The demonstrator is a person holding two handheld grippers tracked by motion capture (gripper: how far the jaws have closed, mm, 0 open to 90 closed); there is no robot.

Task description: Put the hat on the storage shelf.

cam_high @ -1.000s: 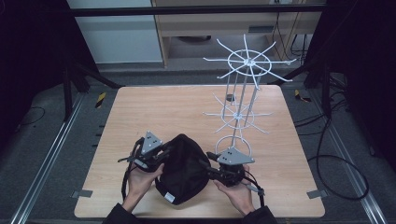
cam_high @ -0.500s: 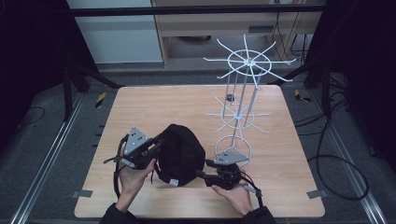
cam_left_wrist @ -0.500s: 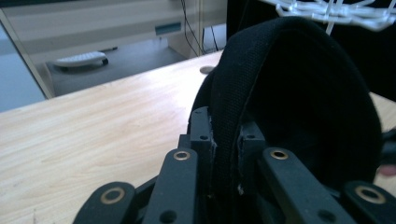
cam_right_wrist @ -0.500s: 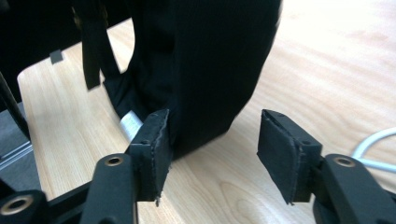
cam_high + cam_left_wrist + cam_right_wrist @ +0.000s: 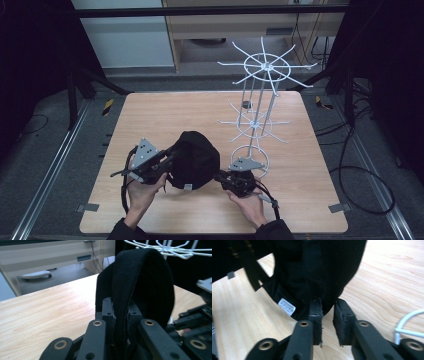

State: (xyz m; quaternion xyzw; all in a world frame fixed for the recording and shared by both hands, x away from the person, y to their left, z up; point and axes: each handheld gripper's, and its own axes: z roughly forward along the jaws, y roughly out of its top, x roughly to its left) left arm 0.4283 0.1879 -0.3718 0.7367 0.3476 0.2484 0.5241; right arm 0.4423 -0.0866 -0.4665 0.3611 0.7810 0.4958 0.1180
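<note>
The black cap is made of a woven, canvas-like cloth with a fine grain, and its crown has a round dome shape. It is over the near middle of the wooden table, between the two grippers. In the left gripper view its edge stands upright as a thick folded band with a stitched seam. In the right gripper view the inside of the cap is dark, and a black strap hangs across the opening. A small white label is sewn at the inner rim; it has tiny print that I cannot read.

The left gripper is clenched on the cap's edge; its black pads press the cloth from both sides. The jaws of the right gripper have just been closing. In the right gripper view the cap's rim sits between them, but a gap is seen beside one pad, so I cannot tell if they already pinch the cloth.

The table has a pale wood grain with a smooth surface. Behind the cap stands a white wire rack, with thin spokes that spread from round rings on a straight pole.
</note>
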